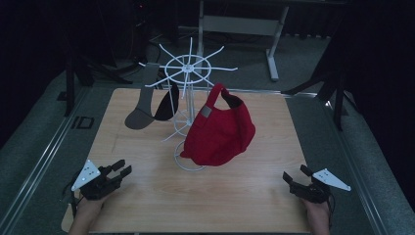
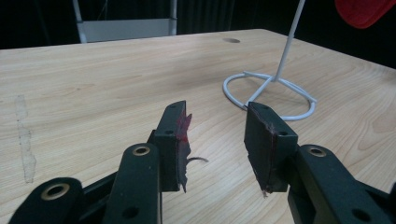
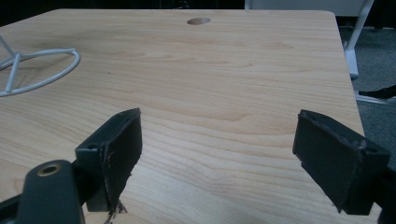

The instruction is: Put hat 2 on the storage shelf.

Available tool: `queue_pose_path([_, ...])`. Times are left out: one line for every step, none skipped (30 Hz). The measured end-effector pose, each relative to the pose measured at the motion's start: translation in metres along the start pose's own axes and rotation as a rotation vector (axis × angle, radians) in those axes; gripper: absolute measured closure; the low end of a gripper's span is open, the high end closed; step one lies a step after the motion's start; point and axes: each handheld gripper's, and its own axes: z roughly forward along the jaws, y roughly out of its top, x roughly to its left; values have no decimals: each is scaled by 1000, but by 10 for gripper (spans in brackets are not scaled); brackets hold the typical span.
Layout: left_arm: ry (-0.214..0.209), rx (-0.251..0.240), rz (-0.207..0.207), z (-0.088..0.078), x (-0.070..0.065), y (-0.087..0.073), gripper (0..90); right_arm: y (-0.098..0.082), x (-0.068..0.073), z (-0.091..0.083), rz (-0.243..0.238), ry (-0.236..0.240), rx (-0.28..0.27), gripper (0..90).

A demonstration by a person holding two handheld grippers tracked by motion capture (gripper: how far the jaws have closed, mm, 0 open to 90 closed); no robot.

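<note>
**Both caps on the rack, both claws resting empty**

Starting at the left, my left claw (image 1: 119, 171) sits low over the near left part of the table (image 1: 147, 205). Its jaws stand partly spread with nothing between them; in the left gripper view I see only bare wood in the gap, and a scrap of red stuck to one pad.

Further in, the grey cap (image 1: 142, 105) hangs from a spoke on the left side of the white wire rack (image 1: 188, 68), brim pointing down, clear of the table. The rack's ring base rests on the wood near the table's middle.

Right of the post, the red cap (image 1: 220, 129) hangs by its back strap from another spoke, its crown sagging low just above the base ring.

At the far right, my right claw (image 1: 296, 176) hovers near the table's near right corner, jaws spread wide and empty.

As I judge it, the hanging is finished: both caps are up, none lies on the table, and my claws are well apart from the rack. Nothing seems left but to hold back.
</note>
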Motion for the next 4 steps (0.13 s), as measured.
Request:
queue_pose_path([1,-3,-3,0,0,0,602,0,0,0,-1,0,1,155])
queue_pose_path([-1,-1,-6,0,0,0,602,0,0,0,-1,0,1,155])
queue_pose_path([-1,-1,-6,0,0,0,603,0,0,0,-1,1,1,155])
queue_pose_path([-2,-3,-8,0,0,-1,603,0,0,0,-1,1,1,155])
